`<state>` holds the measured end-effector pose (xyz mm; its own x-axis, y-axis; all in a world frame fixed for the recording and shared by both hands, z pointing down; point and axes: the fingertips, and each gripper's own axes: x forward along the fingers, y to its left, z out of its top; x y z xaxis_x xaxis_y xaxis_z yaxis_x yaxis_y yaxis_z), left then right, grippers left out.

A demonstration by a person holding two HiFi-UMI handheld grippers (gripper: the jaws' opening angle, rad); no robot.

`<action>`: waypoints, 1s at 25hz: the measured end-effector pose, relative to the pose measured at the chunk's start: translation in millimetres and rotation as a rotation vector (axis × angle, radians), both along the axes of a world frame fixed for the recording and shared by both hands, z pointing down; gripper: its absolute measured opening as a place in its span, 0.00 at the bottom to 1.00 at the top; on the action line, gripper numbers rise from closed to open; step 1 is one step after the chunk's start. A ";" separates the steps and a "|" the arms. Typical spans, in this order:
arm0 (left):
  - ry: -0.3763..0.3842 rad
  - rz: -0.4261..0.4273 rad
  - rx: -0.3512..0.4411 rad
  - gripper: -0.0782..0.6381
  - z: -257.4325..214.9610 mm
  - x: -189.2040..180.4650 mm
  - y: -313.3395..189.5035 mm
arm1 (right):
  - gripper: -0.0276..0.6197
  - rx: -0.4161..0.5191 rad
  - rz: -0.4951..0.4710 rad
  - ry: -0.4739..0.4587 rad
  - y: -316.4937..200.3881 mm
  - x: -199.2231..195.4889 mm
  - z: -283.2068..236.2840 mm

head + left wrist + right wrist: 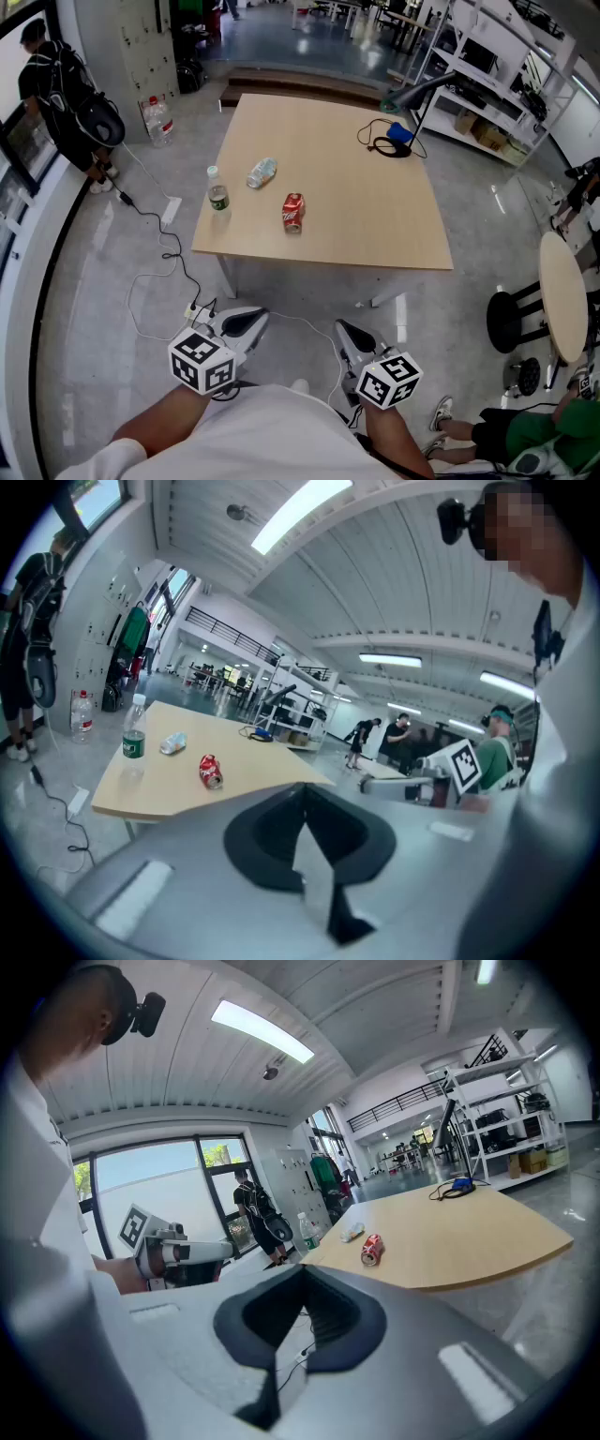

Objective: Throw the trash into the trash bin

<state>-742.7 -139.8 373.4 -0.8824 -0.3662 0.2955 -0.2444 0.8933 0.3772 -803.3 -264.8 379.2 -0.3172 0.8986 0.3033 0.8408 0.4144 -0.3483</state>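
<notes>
A red soda can (293,212) lies on its side on the light wooden table (375,225). Left of it stand a green-labelled clear bottle (217,194) and, lying down, a crushed clear bottle (262,172). My left gripper (255,319) and right gripper (345,330) hang side by side over the floor, short of the table's near edge, both shut and empty. The left gripper view shows the can (210,771) ahead, beyond the closed jaws (305,832). The can (372,1249) also shows in the right gripper view past the closed right gripper (302,1321). No trash bin shows in any view.
A black cable with a blue object (394,139) lies at the table's far right. A power strip and cords (171,210) trail on the floor to the left. A person with a backpack (66,103) stands far left. A black stool (511,319) and round table (562,295) are to the right.
</notes>
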 end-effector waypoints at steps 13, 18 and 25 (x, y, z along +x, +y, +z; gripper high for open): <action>0.007 0.006 -0.019 0.12 5.0 -2.0 -17.7 | 0.04 -0.025 -0.001 -0.014 -15.7 -5.2 -1.6; 0.008 -0.011 -0.022 0.12 7.2 -3.5 -23.4 | 0.04 -0.031 -0.006 -0.017 -20.1 -8.1 -3.8; 0.025 -0.042 -0.008 0.12 19.4 -7.6 -45.2 | 0.05 -0.032 -0.018 -0.003 -48.4 -14.9 2.5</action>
<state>-750.3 -185.0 392.8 -0.8892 -0.3264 0.3206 -0.1969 0.9056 0.3757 -818.2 -313.2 381.8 -0.3016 0.9135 0.2732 0.8493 0.3876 -0.3585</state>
